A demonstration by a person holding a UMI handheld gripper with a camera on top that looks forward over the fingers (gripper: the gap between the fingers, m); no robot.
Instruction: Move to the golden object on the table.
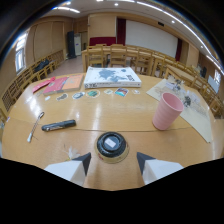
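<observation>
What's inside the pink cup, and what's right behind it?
The pink cup stands upright beyond the open gripper, right of the golden object. Its inside cannot be seen from here. Behind and beneath it lies a printed paper sheet, partly covered.

No legible text anywhere. The large flat white box with a grey-blue picture on its lid (pixel 112 77) carries a dark mark at its near-left corner, too blurred to read. The row of small round stickers or cards (pixel 93 93) on the wooden table (pixel 125 117) shows colour patches only. The white printed paper sheet (pixel 192 102) beside the pink cup has dark graphics, no readable characters.
</observation>
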